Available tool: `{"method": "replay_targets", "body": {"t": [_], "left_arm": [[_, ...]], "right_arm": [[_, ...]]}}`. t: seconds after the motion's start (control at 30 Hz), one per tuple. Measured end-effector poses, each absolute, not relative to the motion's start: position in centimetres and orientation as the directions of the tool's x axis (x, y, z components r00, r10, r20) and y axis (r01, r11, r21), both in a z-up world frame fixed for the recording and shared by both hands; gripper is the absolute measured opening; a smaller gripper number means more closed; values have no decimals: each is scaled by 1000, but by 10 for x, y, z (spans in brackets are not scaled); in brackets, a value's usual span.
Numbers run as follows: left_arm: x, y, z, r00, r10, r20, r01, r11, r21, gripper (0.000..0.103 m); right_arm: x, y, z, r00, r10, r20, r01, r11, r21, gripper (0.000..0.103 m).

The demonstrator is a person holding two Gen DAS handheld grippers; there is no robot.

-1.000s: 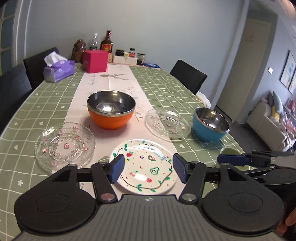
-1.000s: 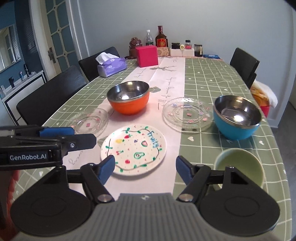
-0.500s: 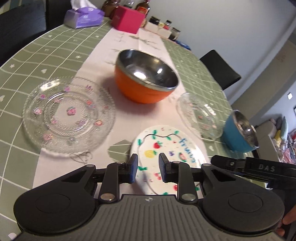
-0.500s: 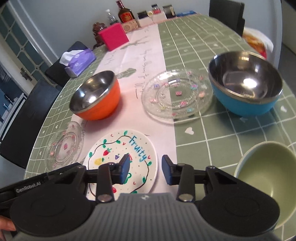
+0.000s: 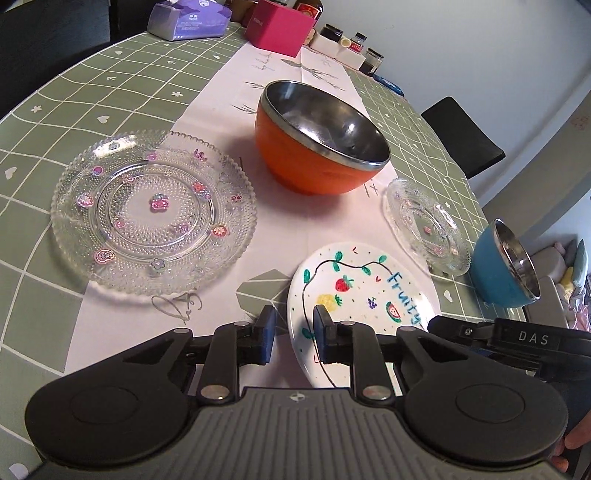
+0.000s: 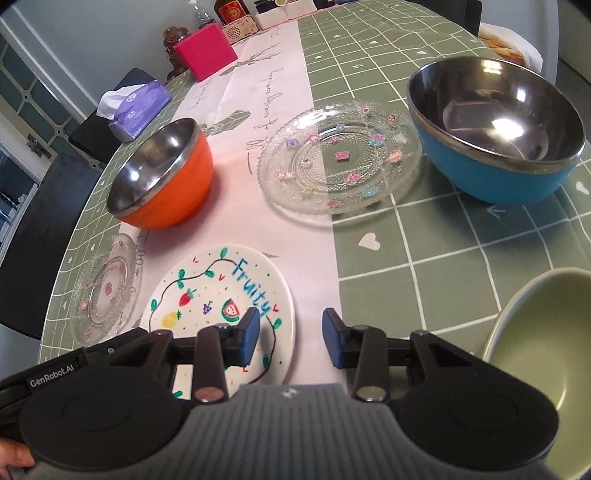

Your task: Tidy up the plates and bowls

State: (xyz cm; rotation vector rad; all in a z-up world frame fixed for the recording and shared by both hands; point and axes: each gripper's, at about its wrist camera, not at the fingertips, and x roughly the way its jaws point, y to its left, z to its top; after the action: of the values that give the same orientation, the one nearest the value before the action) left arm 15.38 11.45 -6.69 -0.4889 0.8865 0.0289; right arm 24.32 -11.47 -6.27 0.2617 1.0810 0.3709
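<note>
A white "Fruity" plate lies on the pale runner near the front edge. My left gripper is partly open and straddles the plate's left rim without touching it. My right gripper is open over the plate's right rim, empty. A glass plate lies left of it. A second glass plate lies to the right. An orange bowl stands behind. A blue bowl stands far right. A green bowl sits at the front right.
A pink box, a purple tissue pack, bottles and jars stand at the table's far end. Black chairs flank the green checked tablecloth.
Both grippers dropped lower and closer to the white plate. Both narrowed from wide open; the right one has widened slightly since half a second ago.
</note>
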Motion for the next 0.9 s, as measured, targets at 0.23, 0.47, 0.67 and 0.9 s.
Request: {"method": "replay_targets", "body": {"t": [0.23,0.47,0.67,0.9], "left_arm": [[151,111,-68,647,-179,-741,-194,901,-388,14],[149,108,-66,657,-150,-739,-196,913,-358,13],[139,110,-56,675,-136,-725,-210,907,-366,13],[119,109,-42,683,-142,-717,-208,902,-377,13]], "right_arm": [[242,-113,-67,399,441,-804,-168,897,409,15],[240,-111,-66,410,431,-804,-171,902,396,10],[233,-109,-58,422,442,-791,-194,897,397,10],[218,-115,-47,417,467,-780,-194,884,425,10]]}}
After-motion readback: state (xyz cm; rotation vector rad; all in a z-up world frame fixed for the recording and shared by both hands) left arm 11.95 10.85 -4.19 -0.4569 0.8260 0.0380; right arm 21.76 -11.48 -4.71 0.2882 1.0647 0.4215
